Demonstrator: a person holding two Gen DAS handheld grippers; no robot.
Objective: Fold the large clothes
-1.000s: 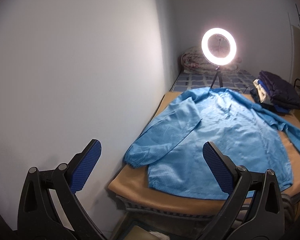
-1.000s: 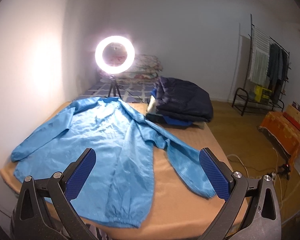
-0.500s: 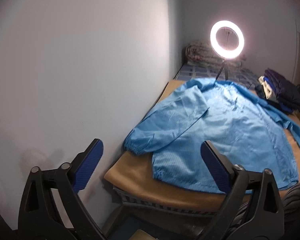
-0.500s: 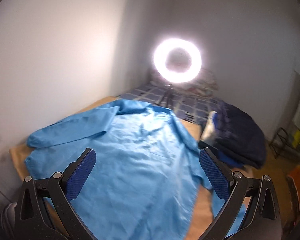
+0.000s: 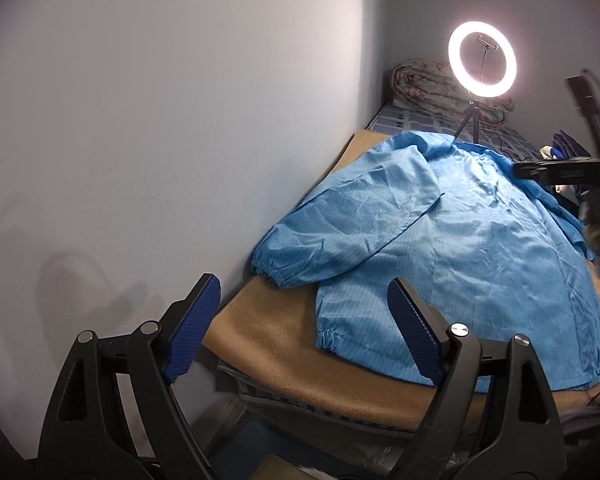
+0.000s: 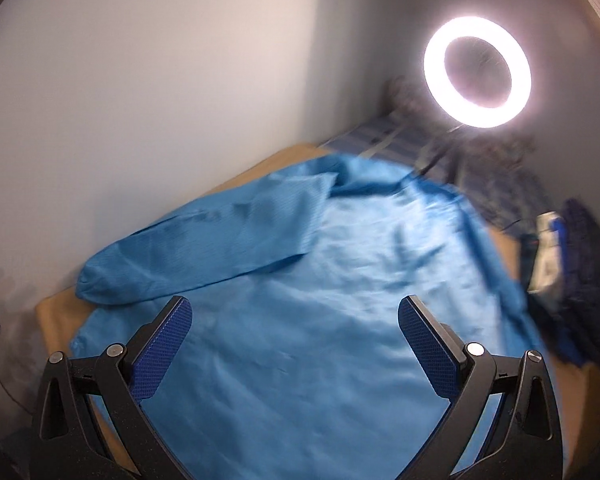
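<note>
From the left wrist, the blue jacket (image 5: 460, 248) is lying spread on a tan blanket (image 5: 268, 320) against a white wall (image 5: 160, 120). A ring light (image 5: 482, 62) is glowing at one o'clock before a rolled quilt (image 5: 424, 88). The left gripper (image 5: 304, 332) is closing, nothing between its jaws. The right gripper (image 5: 560, 170) is intruding, blurred, at three o'clock; its lettering is unreadable.

From the right wrist, the right gripper (image 6: 296, 340) is hovering wide apart and empty over the jacket (image 6: 320, 300); dark folded clothes (image 6: 572, 280) are sitting at three o'clock.

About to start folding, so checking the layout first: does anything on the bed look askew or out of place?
Nothing is damaged or spilled. The blue jacket lies flat, though its wall-side sleeve is already angled across the body.
</note>
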